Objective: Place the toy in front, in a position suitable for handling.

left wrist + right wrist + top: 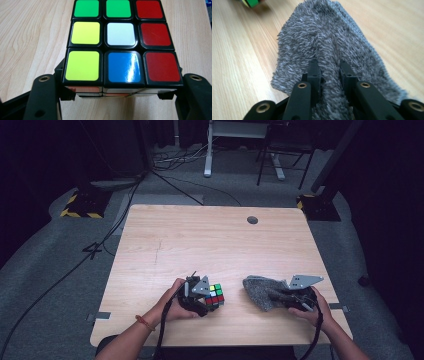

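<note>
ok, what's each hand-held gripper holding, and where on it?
Left hand-held gripper clamps the Rubik's cube across its near bottom edge. Right hand-held gripper pinches a raised fold of the grey cloth.

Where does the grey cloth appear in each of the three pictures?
High view: the grey cloth lies at lower right, pinched by the right claw.
Left gripper view: not in it.
Right gripper view: it lies mid-frame, a fold squeezed between the jaws.
Shared landmark: the puzzle cube, at the top left corner in the right gripper view.
</note>
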Demonstrator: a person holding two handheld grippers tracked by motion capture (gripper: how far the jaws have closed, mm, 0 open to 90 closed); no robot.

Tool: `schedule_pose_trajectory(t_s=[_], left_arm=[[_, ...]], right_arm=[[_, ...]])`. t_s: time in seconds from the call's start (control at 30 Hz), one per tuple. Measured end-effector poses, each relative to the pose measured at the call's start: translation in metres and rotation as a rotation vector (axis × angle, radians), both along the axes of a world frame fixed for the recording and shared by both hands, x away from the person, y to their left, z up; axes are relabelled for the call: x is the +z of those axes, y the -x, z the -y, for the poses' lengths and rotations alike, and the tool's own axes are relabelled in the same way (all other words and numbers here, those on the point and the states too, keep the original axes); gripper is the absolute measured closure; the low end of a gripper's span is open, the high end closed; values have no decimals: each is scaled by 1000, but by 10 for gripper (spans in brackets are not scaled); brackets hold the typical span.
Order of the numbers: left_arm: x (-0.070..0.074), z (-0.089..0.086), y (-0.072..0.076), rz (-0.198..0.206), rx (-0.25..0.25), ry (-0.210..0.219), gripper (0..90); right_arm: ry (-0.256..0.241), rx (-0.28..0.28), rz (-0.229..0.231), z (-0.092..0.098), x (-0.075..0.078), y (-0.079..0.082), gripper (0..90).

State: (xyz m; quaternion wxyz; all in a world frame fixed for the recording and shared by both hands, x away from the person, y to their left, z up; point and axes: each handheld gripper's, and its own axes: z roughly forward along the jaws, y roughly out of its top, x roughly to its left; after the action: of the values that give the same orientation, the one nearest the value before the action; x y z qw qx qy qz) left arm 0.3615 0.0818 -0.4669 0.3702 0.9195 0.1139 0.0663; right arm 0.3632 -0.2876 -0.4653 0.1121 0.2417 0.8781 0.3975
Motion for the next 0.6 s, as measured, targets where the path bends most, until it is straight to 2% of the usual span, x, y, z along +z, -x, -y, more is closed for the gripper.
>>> schedule_pose_trajectory(t_s=[0.23, 0.3, 0.43, 0.6], left_arm=[[1, 6, 1, 3, -12, -21, 337], [1, 9, 0, 10, -14, -40, 338], [2, 14, -1, 13, -18, -46, 337], [7, 28, -1, 20, -35, -57, 338]], right_arm=[[-34, 34, 47, -5, 18, 6, 765], [-37, 40, 58, -8, 22, 7, 766], [-35, 59, 73, -15, 29, 8, 765], [-34, 104, 94, -33, 41, 11, 765]])
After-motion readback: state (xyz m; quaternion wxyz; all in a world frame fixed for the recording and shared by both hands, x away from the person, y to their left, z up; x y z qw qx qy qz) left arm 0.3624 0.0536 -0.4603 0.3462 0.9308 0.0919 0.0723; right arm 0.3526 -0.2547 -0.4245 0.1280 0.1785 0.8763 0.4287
